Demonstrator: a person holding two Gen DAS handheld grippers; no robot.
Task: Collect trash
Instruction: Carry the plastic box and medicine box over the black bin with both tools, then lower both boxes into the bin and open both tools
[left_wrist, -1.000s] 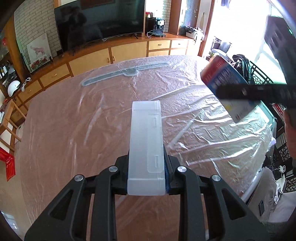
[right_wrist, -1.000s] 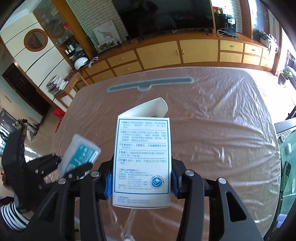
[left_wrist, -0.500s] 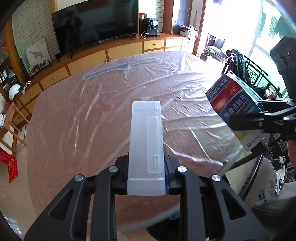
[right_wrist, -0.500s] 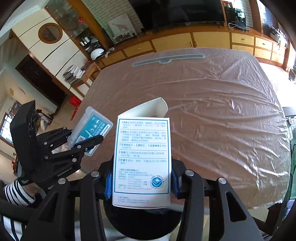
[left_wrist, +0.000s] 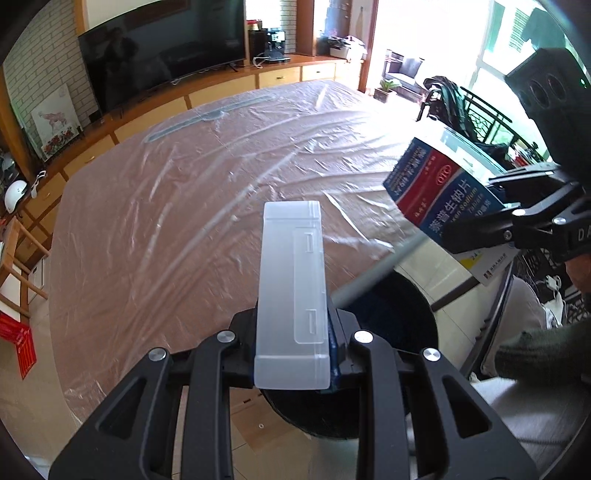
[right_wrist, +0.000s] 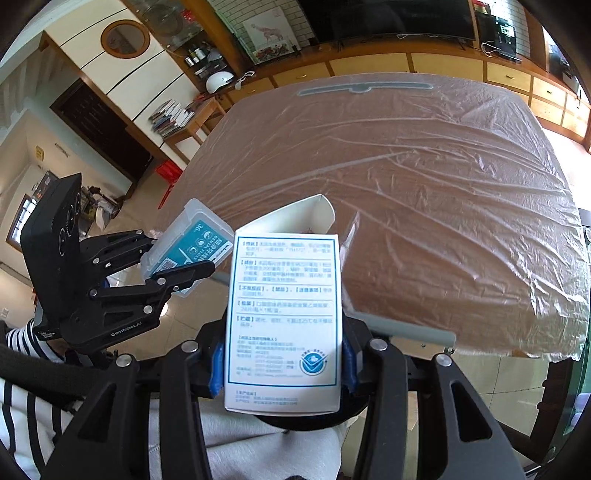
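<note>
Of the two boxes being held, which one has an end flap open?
The white cardboard medicine box in the right gripper: its far flap stands open. The translucent plastic floss case in the left gripper is closed.

Background: living room, table under plastic sheet.
Brown table was covered by wrinkled clear plastic sheet. Behind it stood a wooden cabinet run carrying a dark television. A white helmet and framed animal picture sat nearby.
</note>
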